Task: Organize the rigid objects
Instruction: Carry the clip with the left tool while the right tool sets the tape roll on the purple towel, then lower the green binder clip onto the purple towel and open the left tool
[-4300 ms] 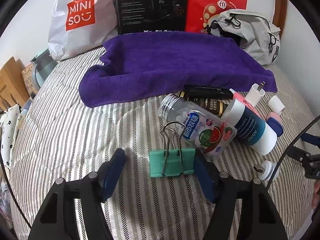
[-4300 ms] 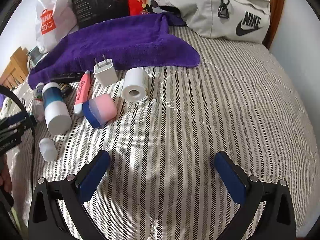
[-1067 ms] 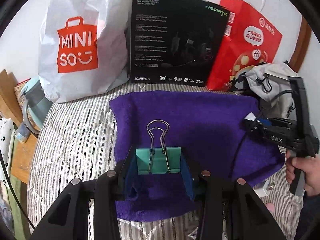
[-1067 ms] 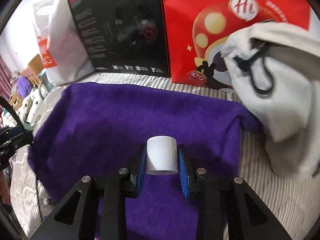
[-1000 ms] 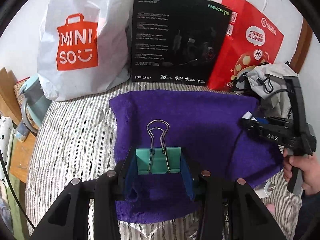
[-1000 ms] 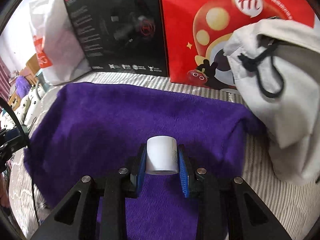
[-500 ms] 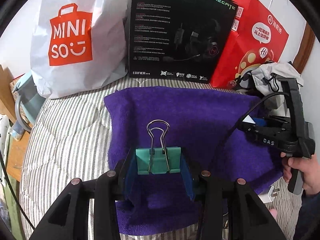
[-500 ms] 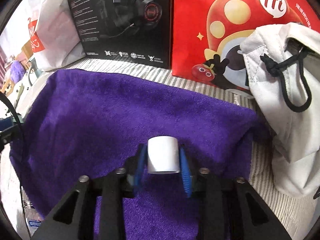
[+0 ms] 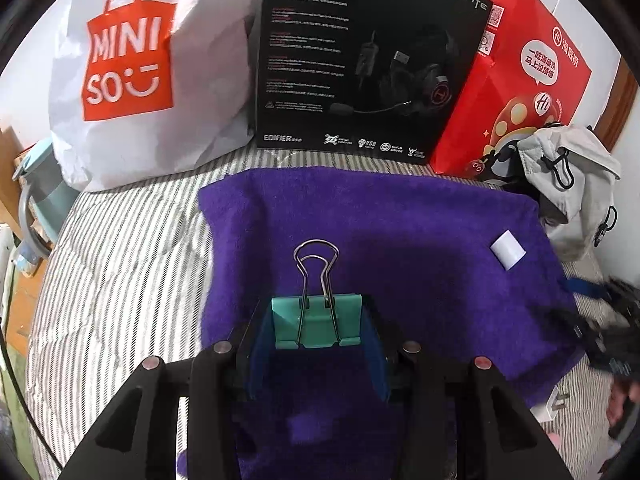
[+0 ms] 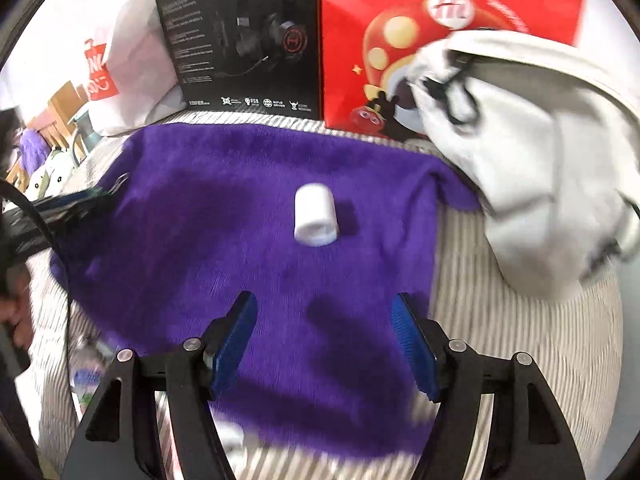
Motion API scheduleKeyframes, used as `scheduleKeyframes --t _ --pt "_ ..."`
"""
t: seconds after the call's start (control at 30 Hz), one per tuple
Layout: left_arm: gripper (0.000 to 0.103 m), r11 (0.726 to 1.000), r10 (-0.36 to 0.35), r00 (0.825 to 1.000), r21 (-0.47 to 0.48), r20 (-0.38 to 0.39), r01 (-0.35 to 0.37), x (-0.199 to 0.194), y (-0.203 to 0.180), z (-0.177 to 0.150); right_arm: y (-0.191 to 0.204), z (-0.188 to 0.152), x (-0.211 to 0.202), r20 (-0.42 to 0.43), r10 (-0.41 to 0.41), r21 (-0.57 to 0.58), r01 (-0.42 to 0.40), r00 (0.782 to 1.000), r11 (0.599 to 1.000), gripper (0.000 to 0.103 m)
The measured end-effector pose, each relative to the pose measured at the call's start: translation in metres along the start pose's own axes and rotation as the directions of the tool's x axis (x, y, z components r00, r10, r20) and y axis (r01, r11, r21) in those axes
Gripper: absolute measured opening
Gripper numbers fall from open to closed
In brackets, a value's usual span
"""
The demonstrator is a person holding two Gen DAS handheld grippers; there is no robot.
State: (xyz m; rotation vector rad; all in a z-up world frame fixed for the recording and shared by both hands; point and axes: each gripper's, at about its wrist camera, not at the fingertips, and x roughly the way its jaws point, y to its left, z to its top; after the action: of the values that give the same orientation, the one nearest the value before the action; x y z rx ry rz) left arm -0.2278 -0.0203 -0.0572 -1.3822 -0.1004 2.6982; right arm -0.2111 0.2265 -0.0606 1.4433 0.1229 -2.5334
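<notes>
While clamped, left gripper (image 9: pixel 316 330): grasps a green binder clip (image 9: pixel 317 326) at lower centre, wire handles upright.
Right gripper (image 10: pixel 324 344): jaws spread, nothing between them.
White roll (image 10: pixel 316 214): lies on the purple towel (image 10: pixel 208 248), mid-frame, apart from the fingers.
Behind the towel: black box (image 9: pixel 368 60), red bag (image 9: pixel 516 92), white bag (image 9: pixel 136 76).

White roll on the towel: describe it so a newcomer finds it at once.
Find the purple towel spread on the striped bed. Toward its right side, near the grey backpack, lies a small white roll. It is the only thing resting loose on the towel.
</notes>
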Motion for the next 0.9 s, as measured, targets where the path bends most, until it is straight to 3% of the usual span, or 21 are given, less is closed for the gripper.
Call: scheduleKeyframes --t 0.2,0.3,0.43,0.63,0.9 --pt "0.04 1.0 0.003 1.0 0.02 0.008 -0.003 0.014 -0.01 0.008 0.003 -0.054 -0.041 0.01 -0.009 0.059 0.008 1.0 0.998 0.077" --pt "0.04 0.999 0.024 1.0 0.029 -0.002 -0.024 0.022 -0.013 0.012 0.008 -0.082 -0.051 -0.007 -0.054 0.074 0.055 0.999 0.996 0.087" --pt "0.04 0.999 0.023 0.999 0.037 -0.023 -0.022 0.033 -0.014 0.014 0.004 -0.121 -0.056 -0.036 -0.113 0.095 0.116 0.993 0.989 0.087" --pt "0.04 0.999 0.037 0.998 0.038 -0.046 -0.035 0.044 -0.014 0.013 -0.016 -0.147 -0.07 0.004 -0.039 0.246 0.037 0.999 0.969 0.087" --pt "0.04 0.992 0.083 0.995 0.095 -0.047 -0.078 0.047 -0.022 0.012 -0.023 -0.161 -0.072 0.015 -0.026 0.335 0.019 1.0 0.942 0.087"
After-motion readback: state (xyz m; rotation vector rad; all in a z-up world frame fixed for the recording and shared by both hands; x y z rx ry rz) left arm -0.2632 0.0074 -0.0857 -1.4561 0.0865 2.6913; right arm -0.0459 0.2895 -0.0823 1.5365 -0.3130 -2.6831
